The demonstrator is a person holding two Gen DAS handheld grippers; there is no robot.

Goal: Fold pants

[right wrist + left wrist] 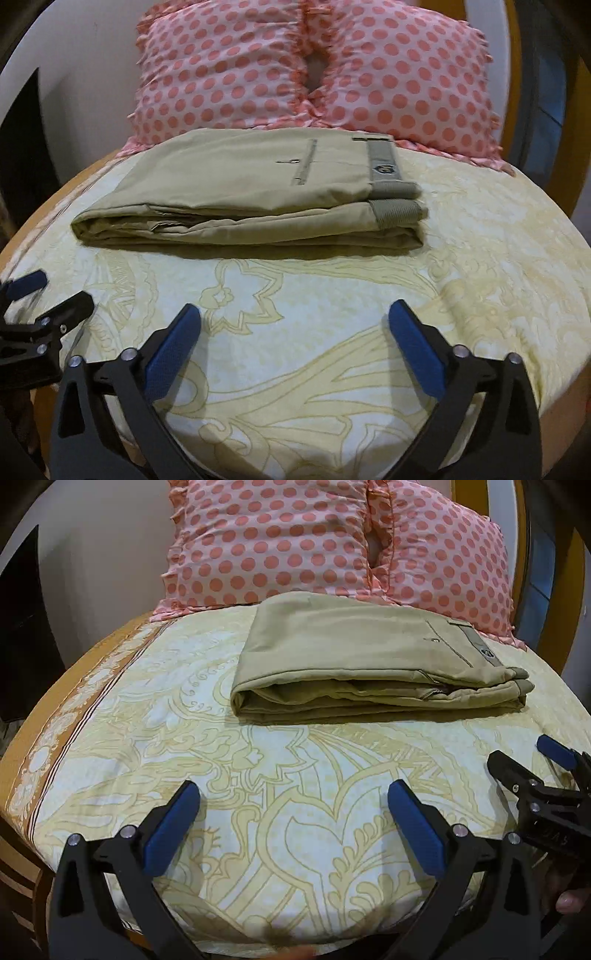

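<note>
Khaki pants (354, 653) lie folded into a flat stack on the bed, waistband to the right, back pocket on top; they also show in the right wrist view (240, 192). My left gripper (293, 797) is open and empty, hovering over the sheet in front of the pants, apart from them. My right gripper (294, 317) is open and empty too, in front of the stack. The right gripper shows at the right edge of the left wrist view (532, 760). The left gripper shows at the left edge of the right wrist view (48, 291).
A cream and yellow patterned bedsheet (295, 849) covers the bed, with a brown border on the left (55, 738). Two pink polka-dot pillows (266, 539) (443, 565) stand behind the pants against the wall. A wooden bed frame rims the mattress.
</note>
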